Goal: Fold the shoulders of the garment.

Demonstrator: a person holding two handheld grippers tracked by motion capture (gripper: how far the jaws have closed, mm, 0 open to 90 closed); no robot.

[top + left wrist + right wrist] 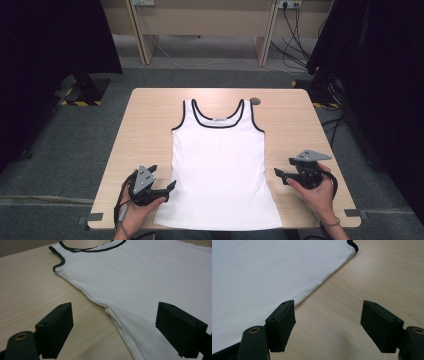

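Tank top (220,165) flat, both grippers wide open

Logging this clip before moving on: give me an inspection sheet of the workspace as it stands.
Surface: light wooden table, flat.
Job's things: white tank top with black trim, spread flat, neckline away from the person.
Clutter: small round grey disc near the far edge.
Grippers: left tool open at the top's left edge; right tool open beside its right edge; neither holds fabric.
Cables: wall cables on the floor beyond.
Surroundings: grey carpet, black curtains.
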